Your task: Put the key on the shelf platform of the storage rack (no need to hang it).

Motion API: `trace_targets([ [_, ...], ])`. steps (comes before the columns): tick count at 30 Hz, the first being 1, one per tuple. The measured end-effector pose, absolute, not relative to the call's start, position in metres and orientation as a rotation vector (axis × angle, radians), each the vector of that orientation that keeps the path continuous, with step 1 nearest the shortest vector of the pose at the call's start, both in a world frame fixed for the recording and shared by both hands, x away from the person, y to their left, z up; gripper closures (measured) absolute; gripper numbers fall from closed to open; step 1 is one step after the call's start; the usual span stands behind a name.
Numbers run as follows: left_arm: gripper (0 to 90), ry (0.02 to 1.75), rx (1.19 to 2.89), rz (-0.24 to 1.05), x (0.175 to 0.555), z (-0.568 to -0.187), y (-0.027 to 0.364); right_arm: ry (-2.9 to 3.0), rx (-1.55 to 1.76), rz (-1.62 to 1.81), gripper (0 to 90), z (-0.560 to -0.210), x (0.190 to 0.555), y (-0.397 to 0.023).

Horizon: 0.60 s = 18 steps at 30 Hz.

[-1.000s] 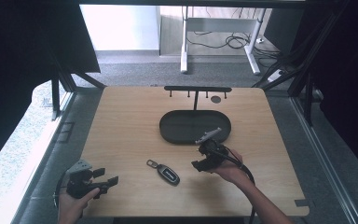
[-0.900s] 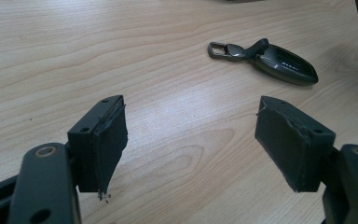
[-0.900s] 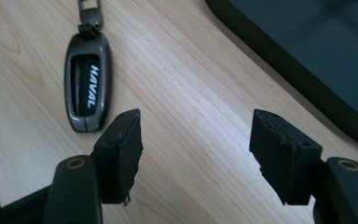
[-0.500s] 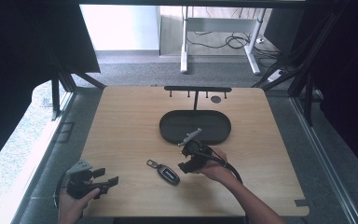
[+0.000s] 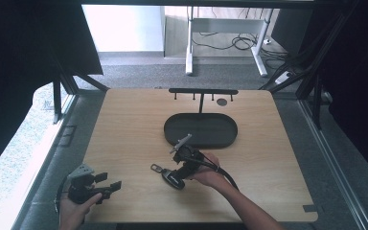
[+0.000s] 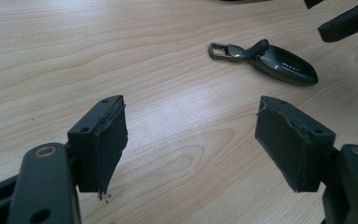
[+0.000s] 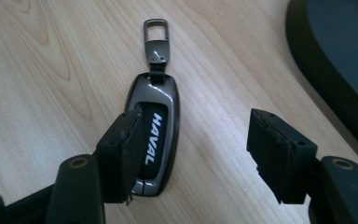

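My right claw (image 5: 176, 178) hangs just over the car key (image 5: 168, 176), which lies flat on the wooden table (image 5: 124, 134) a little inside the near edge, roughly midway between the left and right edges. In the right gripper view the key (image 7: 153, 135) sits under and beside one jaw, with its metal clip (image 7: 155, 32) pointing away from me and white lettering along its dark face. That jaw overlaps the key's near end; the other stands well off to the side over bare wood. My jaws have just been closing, yet they are still apart, and the key is not squeezed between them; whether the one jaw actually touches the key I cannot tell.

My left claw (image 5: 106, 183) sits at the near left corner of the table, held low in my hand, with its jaws spread wide and only bare wood between them. From the left gripper view the key (image 6: 279, 64) lies farther off across the table, well apart from that claw.

The dark oval tray (image 5: 201, 140) rests toward the middle of the table, beyond the key, and behind it, near the far edge, stands a black rack (image 5: 202, 91) with small hooks.
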<state>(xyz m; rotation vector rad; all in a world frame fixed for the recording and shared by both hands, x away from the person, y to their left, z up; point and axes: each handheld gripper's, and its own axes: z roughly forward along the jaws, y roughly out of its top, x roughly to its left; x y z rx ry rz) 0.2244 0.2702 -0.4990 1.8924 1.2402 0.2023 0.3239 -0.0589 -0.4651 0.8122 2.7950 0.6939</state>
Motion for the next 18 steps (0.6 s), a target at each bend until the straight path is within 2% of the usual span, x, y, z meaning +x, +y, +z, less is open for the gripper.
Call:
trace_targets([
  [18, 25.3, 1.244, 1.886, 0.200, 0.225, -0.499, 0.273, 2.852, 0.789, 0.610, 35.9, -0.493, 0.324, -0.027],
])
